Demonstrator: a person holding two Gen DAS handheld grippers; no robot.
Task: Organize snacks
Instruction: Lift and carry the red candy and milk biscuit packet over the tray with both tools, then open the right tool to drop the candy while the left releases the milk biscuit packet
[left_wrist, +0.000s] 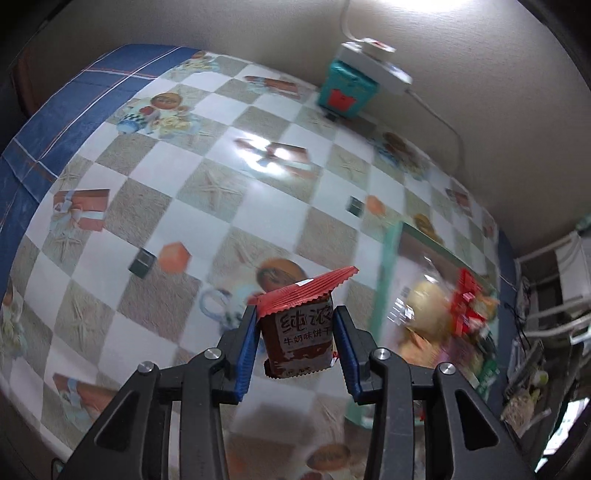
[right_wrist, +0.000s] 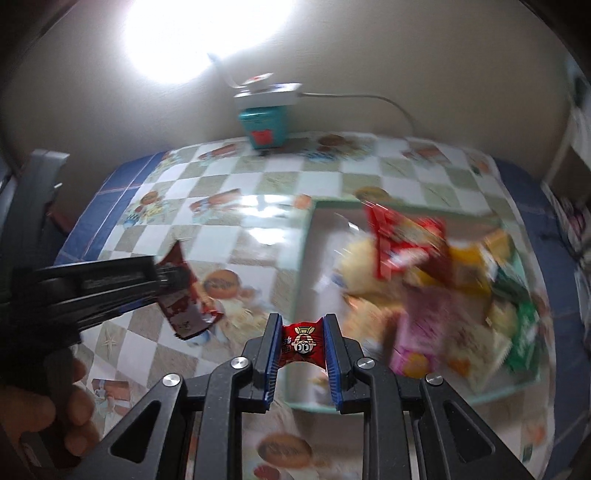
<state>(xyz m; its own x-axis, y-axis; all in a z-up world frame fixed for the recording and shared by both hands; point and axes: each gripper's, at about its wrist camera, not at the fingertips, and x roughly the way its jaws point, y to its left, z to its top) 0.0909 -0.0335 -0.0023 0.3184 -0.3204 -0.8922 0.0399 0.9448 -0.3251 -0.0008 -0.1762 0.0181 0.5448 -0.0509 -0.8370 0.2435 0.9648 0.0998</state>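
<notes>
Carrying step: left tongs (left_wrist: 295, 325) clamp a red biscuit pack (left_wrist: 299, 328), right tongs (right_wrist: 300, 341) pinch a small red candy (right_wrist: 301, 341). Green tray (right_wrist: 306, 258) sits just right; next I'd guess drop both in.

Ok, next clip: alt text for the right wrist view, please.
The right tongs grip a small red snack packet above a checkered tablecloth. At left, the left tongs hold a dark red biscuit packet; at right, a blurred green-rimmed tray is piled with snacks.
</notes>
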